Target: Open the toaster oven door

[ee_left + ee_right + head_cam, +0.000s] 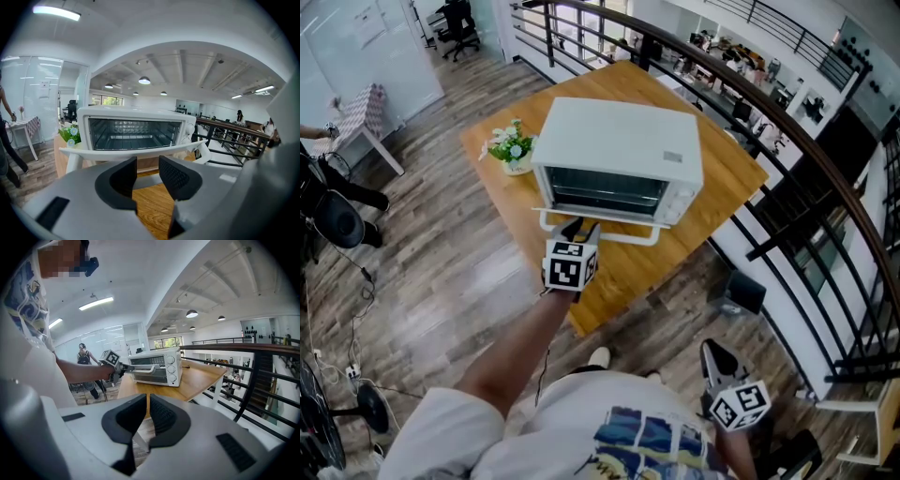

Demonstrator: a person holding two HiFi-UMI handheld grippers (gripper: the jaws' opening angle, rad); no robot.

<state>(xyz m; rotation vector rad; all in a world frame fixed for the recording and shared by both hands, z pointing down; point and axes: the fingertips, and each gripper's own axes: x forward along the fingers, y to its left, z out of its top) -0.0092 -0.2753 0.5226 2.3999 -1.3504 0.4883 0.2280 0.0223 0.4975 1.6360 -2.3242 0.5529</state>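
The toaster oven (619,141) sat on the wooden table (727,178) with its long side running left to right in front of the person. Its glass door (602,190) stood upright and faced them, toward the near table edge, and the knobs (680,202) were at the right end of the front. The white handle (639,235) ran along that same long axis, standing out from the door over a narrow strip of bare wood before the table's edge. The left gripper (578,230) was right at the handle, left of its middle, with its jaws parted and nothing clamped; the bar crossed just beyond the tips. The right gripper (712,354) hung low by the person's side, well away from the table, with its jaws drawn almost together on nothing. A small pot of flowers (514,148) stood just beside the oven's left end. A dark railing (787,131) curved past the table's far and right sides, while open plank floor (469,272) lay to the person's left.
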